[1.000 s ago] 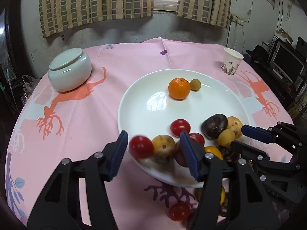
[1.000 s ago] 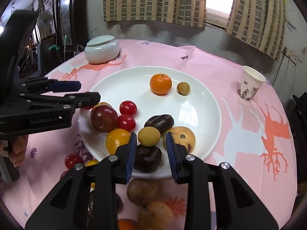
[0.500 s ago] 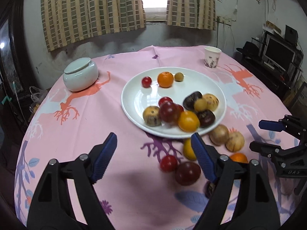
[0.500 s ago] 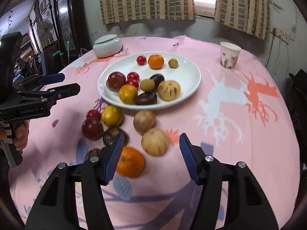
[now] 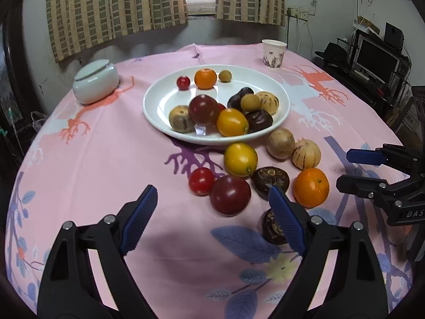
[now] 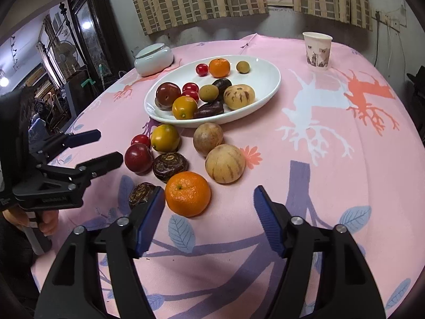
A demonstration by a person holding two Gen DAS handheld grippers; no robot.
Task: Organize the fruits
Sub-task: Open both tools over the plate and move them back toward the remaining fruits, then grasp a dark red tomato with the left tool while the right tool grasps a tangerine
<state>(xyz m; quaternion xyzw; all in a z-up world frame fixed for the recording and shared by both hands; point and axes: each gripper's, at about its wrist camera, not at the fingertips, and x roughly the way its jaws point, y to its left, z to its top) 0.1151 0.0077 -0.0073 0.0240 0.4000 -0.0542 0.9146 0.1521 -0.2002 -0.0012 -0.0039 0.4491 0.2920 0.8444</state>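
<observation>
Orange mandarin [image 6: 188, 193], lower centre on pink cloth, sits just ahead of the empty, spread right gripper [image 6: 209, 219]; left gripper [image 5: 212, 219] likewise gapes empty.

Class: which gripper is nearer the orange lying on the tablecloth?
Right. The right gripper hovers open just before the orange; the left gripper sits behind the dark red plum, further left.

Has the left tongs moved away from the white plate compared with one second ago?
Yes. The left tongs have pulled back toward the near table edge: their tips were at the white plate rim, and now the plate lies well beyond them.
</observation>
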